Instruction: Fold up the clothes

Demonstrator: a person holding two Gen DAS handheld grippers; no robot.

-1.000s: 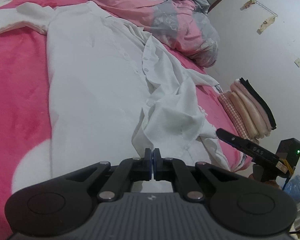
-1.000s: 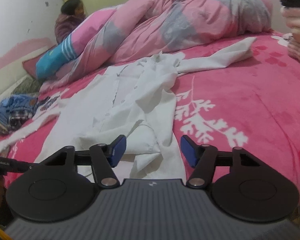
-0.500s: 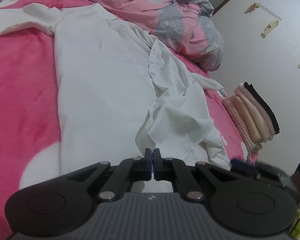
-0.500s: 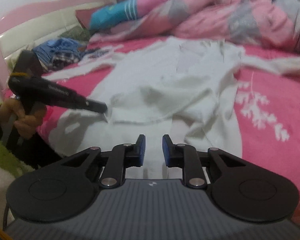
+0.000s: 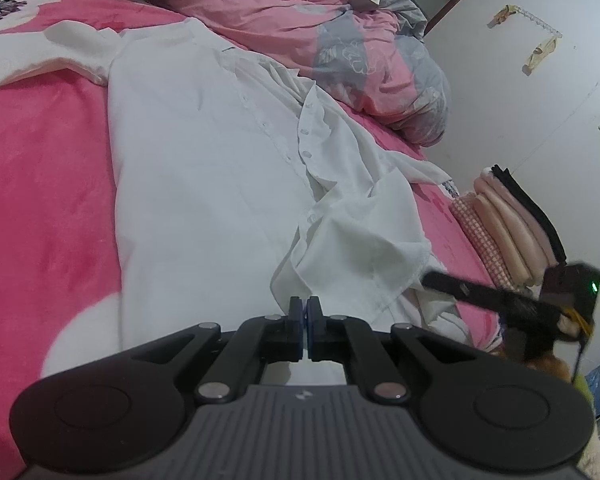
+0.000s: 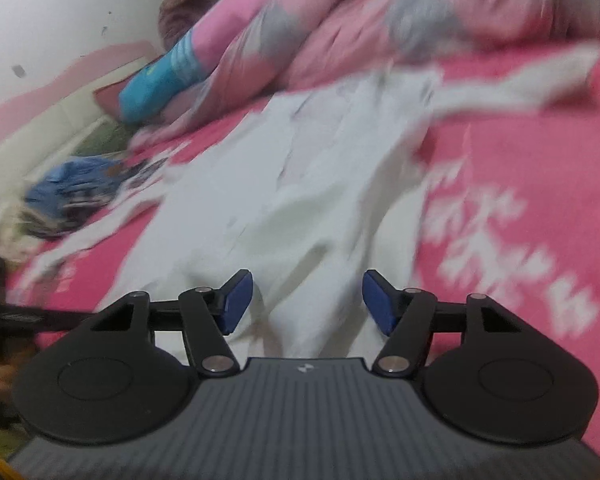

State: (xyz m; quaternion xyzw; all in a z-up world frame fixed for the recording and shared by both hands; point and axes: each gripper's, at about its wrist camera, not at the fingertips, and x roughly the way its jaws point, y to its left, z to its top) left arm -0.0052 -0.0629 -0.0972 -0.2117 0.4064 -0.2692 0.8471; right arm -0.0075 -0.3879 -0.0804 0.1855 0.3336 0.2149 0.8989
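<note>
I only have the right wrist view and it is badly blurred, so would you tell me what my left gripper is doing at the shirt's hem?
Observer: The left gripper is shut at the near hem of the white shirt; whether cloth is pinched I cannot tell.
Operator: Thank you. Is the button placket lying flat?
Observer: No, the right front panel is bunched and folded over beside the button line.
Operator: Is anything stacked near the bed's far side?
Observer: Yes, a pile of folded clothes sits by the wall, past your right gripper, whose jaws are opening above the shirt with nothing pressed between them.
</note>
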